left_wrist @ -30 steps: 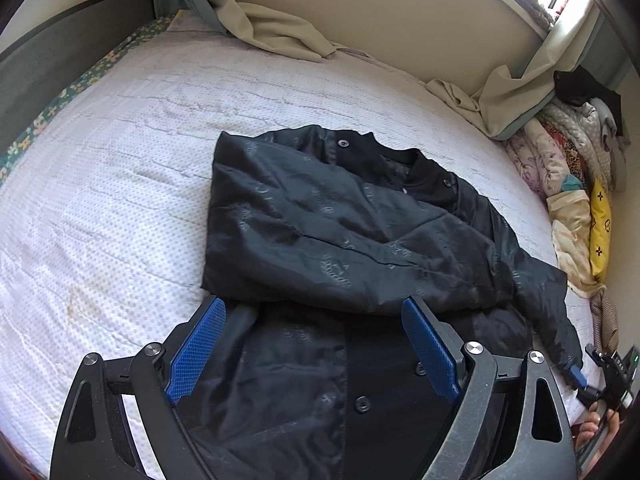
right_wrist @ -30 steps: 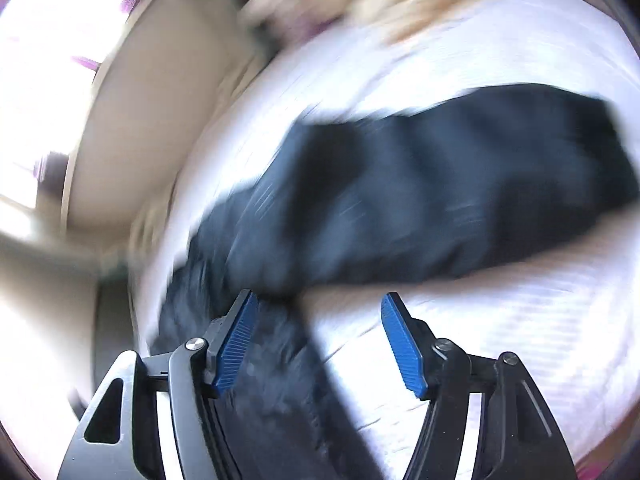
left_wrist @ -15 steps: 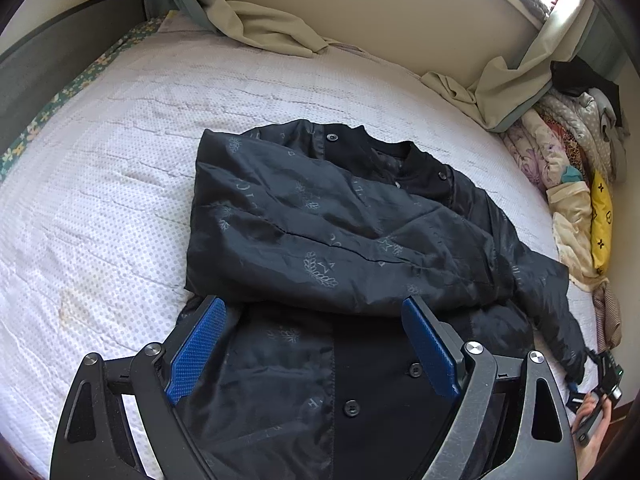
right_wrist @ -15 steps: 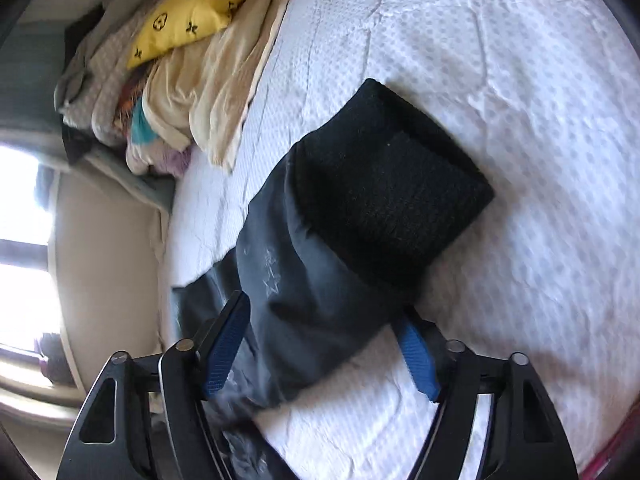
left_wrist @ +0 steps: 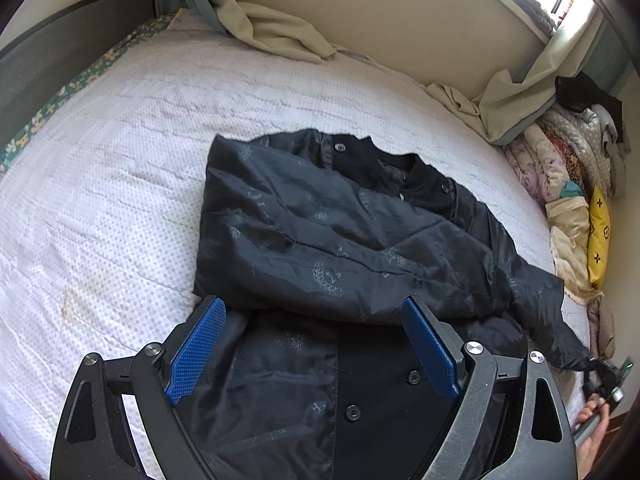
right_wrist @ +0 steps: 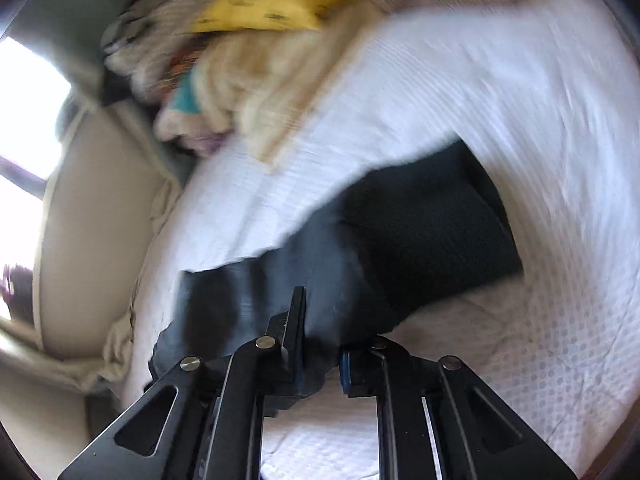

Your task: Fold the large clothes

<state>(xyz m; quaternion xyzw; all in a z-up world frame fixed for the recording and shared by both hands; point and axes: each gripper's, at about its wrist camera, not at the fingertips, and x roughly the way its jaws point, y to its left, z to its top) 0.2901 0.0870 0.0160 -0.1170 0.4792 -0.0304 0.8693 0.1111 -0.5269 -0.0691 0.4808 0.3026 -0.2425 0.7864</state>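
The left gripper (left_wrist: pixel 314 344) hovers wide open over the black jacket's (left_wrist: pixel 320 240) lower front. The right gripper (right_wrist: pixel 322 356), jaws just closing, pinches its sleeve (right_wrist: pixel 360 264) (cuff beyond). Past the jacket: clothes pile (left_wrist: pixel 576 184).

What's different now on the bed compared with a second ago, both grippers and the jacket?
The right gripper has just closed its jaws on the jacket's sleeve near the knit cuff; half a second ago the sleeve lay between open jaws. The left gripper stays open over the jacket, which lies unchanged on the bed.
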